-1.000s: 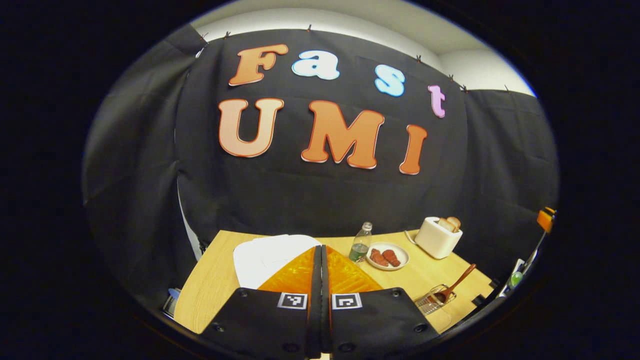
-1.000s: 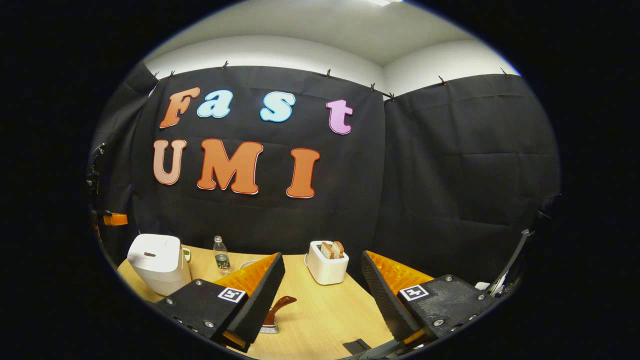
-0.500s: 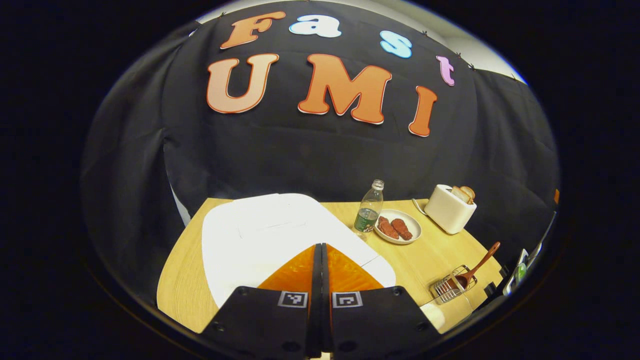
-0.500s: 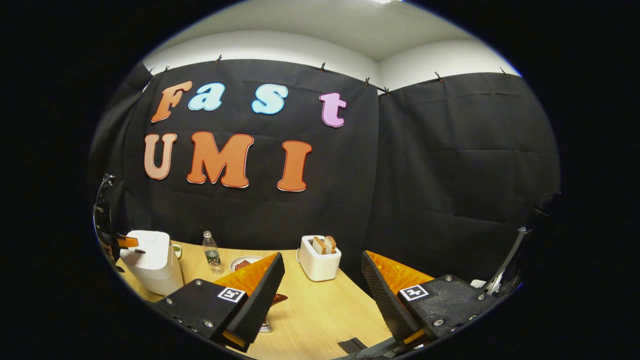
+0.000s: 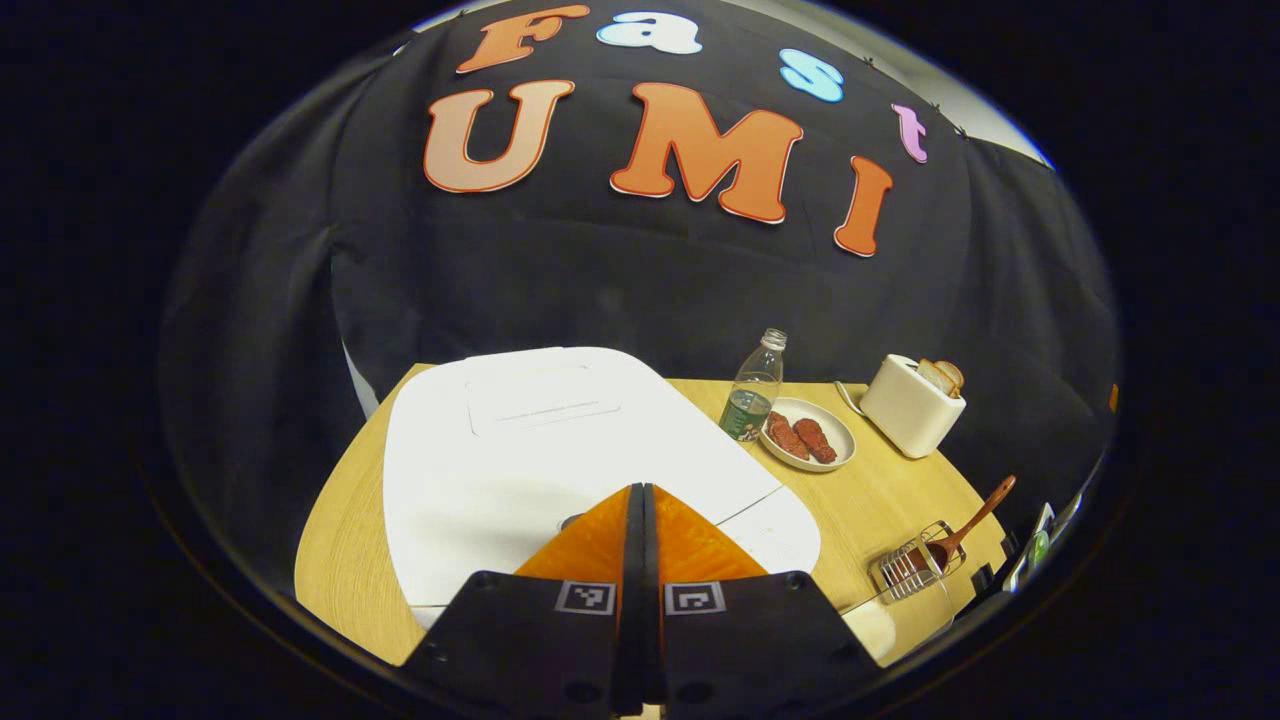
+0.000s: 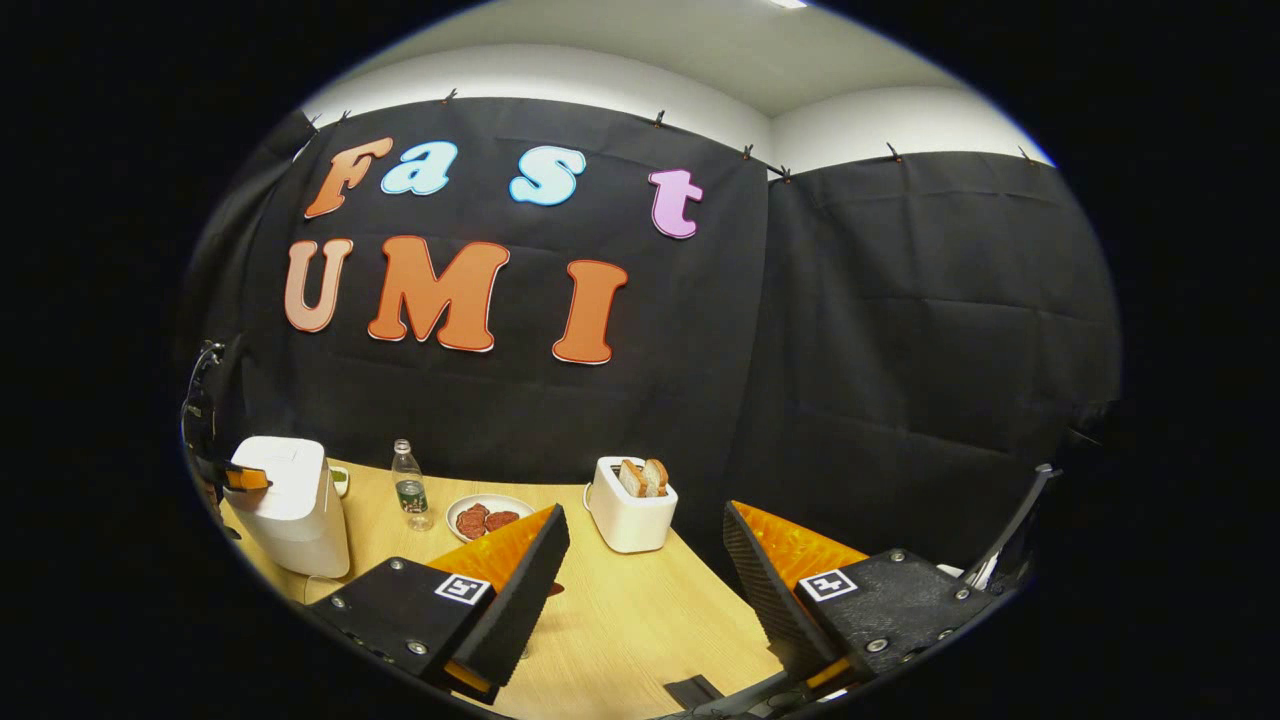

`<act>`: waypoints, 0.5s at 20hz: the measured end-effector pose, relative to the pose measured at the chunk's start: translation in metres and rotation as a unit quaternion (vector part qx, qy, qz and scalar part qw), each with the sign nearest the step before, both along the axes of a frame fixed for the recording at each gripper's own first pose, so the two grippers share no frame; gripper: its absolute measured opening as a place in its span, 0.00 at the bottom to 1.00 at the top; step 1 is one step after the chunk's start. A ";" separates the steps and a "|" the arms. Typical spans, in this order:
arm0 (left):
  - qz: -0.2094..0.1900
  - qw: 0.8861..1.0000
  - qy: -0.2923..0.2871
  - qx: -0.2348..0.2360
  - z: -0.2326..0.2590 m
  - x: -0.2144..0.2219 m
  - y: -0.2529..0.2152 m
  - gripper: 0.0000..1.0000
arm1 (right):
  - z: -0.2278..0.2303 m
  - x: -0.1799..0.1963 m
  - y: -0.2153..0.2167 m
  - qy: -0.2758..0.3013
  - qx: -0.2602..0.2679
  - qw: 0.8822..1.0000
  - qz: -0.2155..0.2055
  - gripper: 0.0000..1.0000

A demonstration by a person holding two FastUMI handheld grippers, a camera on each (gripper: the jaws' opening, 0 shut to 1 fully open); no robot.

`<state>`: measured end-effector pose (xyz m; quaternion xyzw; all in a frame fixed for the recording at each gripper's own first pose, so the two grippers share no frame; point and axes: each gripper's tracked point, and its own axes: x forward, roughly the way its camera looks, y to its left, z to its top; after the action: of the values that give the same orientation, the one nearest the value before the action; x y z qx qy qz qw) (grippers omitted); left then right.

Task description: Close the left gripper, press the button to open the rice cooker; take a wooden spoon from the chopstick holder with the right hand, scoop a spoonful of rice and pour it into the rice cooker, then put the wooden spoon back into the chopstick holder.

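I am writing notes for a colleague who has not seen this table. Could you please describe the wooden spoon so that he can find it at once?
Start from the large white rice cooker on the wooden table. From it, in the left gripper view, look right, past the plate and the toaster, to the small wire chopstick holder near the table's edge. The wooden spoon stands in it, its handle leaning out; it is the only utensil there.

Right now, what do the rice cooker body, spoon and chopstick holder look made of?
Rice cooker: smooth matte white shell, probably plastic; even colour, soft rounded edges, no metallic glint.
Wooden spoon: reddish-brown, wood-like, maybe with a light sheen; grain too small to confirm.
Chopstick holder: thin shiny silver wires forming an open basket, likely plated or stainless metal.
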<state>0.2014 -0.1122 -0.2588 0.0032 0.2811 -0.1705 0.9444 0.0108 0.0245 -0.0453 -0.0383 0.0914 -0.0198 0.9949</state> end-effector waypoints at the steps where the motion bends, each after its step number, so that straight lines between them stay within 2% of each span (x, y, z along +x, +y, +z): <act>1: 0.002 1.000 -0.015 -0.007 0.006 0.005 0.000 0.05 | 0.000 0.001 0.000 0.000 0.007 1.000 0.001 0.96; 5: 0.021 0.999 -0.024 -0.008 0.022 0.005 0.005 0.05 | -0.003 0.002 0.001 0.006 0.034 0.999 0.004 0.96; 8: 0.042 0.992 -0.122 0.004 0.107 0.010 0.015 0.05 | -0.002 0.002 0.004 -0.003 0.048 0.999 0.013 0.96; 10: 0.048 0.986 -0.159 -0.005 0.153 0.006 0.021 0.05 | -0.006 0.003 0.004 -0.003 0.052 0.999 0.013 0.96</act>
<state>0.2075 -0.0916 -0.1054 0.0114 0.1265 -0.1234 0.9842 0.0140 0.0286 -0.0510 0.0122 0.0892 -0.0020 0.9959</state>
